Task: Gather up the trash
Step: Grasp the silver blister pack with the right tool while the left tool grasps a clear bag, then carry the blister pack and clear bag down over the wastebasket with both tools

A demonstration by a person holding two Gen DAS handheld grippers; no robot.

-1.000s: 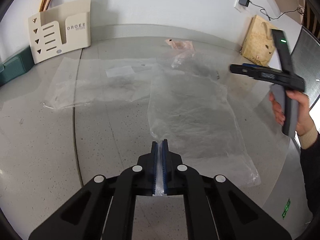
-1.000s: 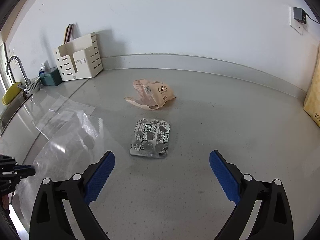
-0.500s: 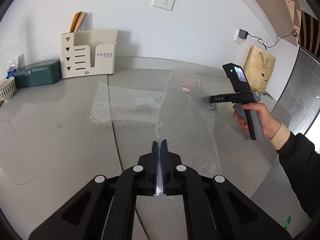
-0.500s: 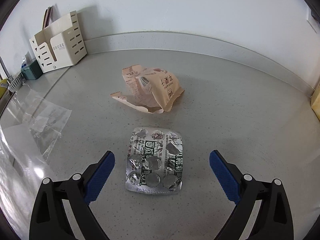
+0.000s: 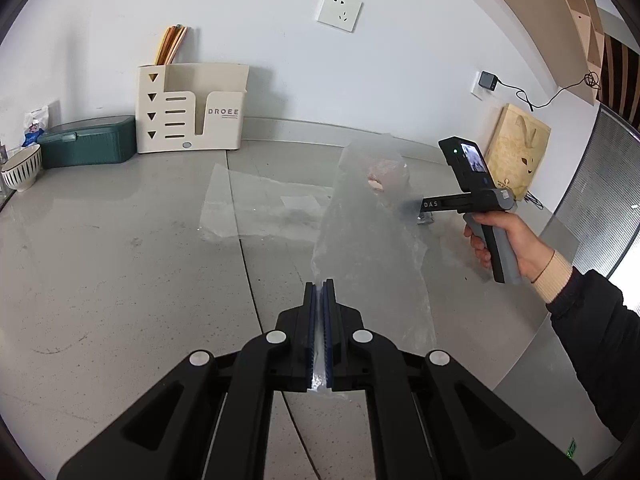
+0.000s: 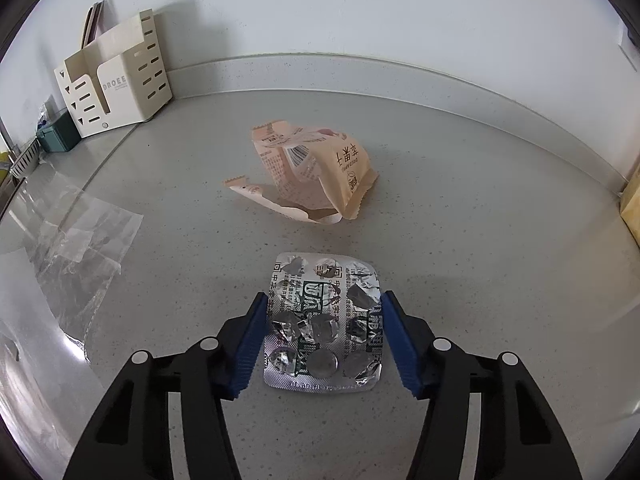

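Silver foil blister pack (image 6: 323, 322), emptied, lies flat on the grey speckled bench (image 6: 460, 208), near a torn peach wrapper (image 6: 316, 174). Right tool (image 6: 323, 338) has just been closing, pads flanking the pack, ready to grip. Left tool (image 5: 319, 334) pinches a clear plastic bag (image 5: 368, 220), lifted for collecting.

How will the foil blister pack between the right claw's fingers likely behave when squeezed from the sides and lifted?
The blister pack lies flat on the counter, thin, with its foil torn open, so it is probably very light. Squeezed edge to edge by the right claw, whose jaws have just been closing beside it, it may bow or buckle. Its smooth foil could slip off the pads.
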